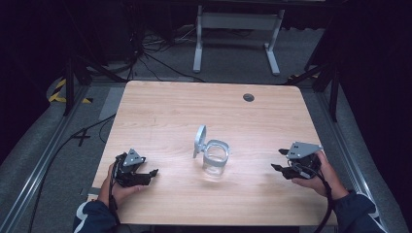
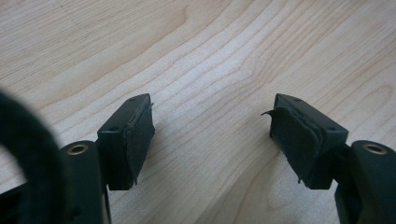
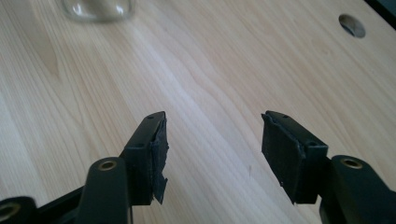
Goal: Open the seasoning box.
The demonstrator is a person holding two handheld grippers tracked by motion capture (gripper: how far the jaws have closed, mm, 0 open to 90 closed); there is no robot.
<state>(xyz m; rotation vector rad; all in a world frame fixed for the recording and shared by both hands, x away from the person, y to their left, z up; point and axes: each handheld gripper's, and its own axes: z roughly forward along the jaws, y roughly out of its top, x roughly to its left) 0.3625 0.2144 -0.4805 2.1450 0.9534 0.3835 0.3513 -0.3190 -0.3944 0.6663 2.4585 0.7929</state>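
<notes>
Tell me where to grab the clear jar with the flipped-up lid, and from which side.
Grip the glass jar across its round body, below the rim, probably coming level from its right with the open right gripper. The hinged lid stands up on its left, blocking that side.

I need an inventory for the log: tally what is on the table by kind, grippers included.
Clear glass jar with its hinged lid swung open: 1
Hand-held grippers, the left gripper and the right gripper, both open with nothing between the jaws: 2
Round hole in the wooden table: 1
Total: 4
</notes>
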